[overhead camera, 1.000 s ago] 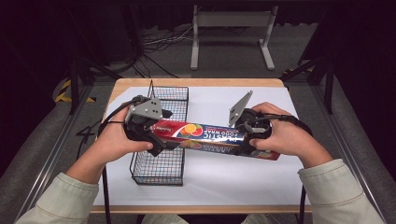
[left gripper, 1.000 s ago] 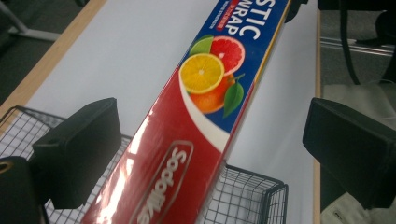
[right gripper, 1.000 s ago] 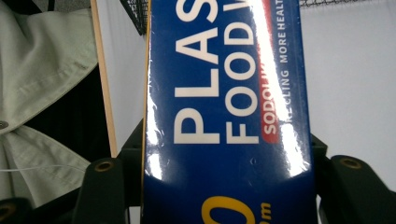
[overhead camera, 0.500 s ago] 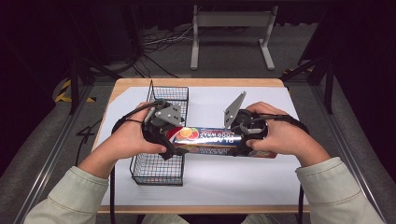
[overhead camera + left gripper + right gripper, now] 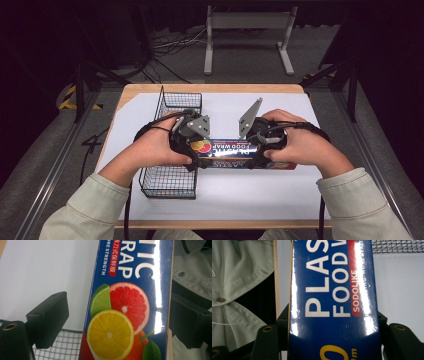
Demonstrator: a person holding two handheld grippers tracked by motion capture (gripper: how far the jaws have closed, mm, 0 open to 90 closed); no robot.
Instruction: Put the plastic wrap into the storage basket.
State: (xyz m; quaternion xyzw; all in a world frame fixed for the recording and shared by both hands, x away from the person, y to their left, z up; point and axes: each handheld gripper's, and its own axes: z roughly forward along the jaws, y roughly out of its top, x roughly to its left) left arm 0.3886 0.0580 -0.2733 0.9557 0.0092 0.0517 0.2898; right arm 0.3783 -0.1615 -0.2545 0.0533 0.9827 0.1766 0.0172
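Blue plastic food wrap box (image 5: 230,150) held level above white bench (image 5: 260,190), one end over near rim of black wire basket (image 5: 170,175), other end out to the right. Right tool (image 5: 256,152) clamped across box, jaws pressed on both long edges, lettering between them in right gripper view (image 5: 332,297). Left tool (image 5: 192,150) at citrus-print end (image 5: 122,315): jaws wide, near jaw clear of box edge with bench showing between. Pale green sleeves (image 5: 360,200) at bottom.
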